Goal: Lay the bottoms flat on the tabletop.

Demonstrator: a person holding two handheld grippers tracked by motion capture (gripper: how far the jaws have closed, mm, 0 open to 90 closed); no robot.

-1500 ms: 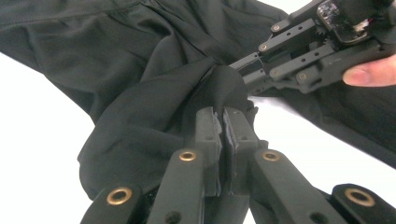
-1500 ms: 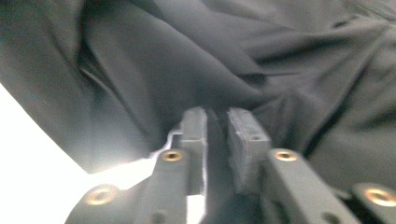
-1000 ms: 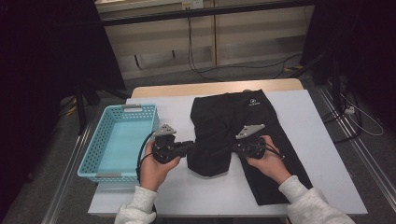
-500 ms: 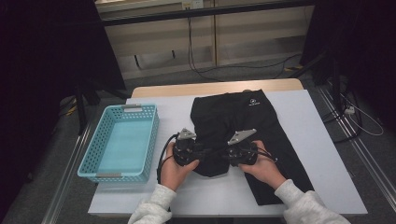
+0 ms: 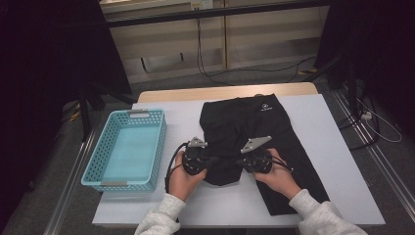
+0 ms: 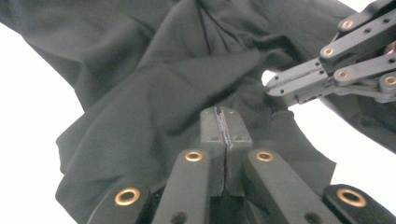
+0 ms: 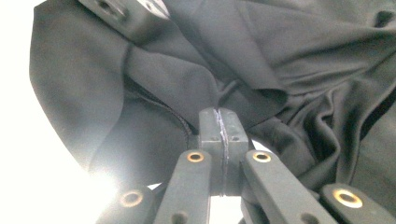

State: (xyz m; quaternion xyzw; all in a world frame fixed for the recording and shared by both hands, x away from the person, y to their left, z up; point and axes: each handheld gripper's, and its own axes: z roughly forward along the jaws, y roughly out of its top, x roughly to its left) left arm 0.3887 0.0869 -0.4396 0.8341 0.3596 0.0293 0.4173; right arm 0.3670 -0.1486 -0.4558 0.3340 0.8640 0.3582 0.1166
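Folding of the black trousers [image 5: 254,132] is underway: left tool [image 5: 211,161] and right tool [image 5: 239,162] have just clamped the folded leg's hem, basket [image 5: 98,169] unfilled.

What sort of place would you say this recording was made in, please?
Probably a lab or recording booth rather than a home: a white table ringed by dark curtains, loose cables on the floor, and a staged setup of black garment and blue basket.

Black trousers [image 5: 244,128] lie flat on the white table [image 5: 337,147] (left leg folded up).
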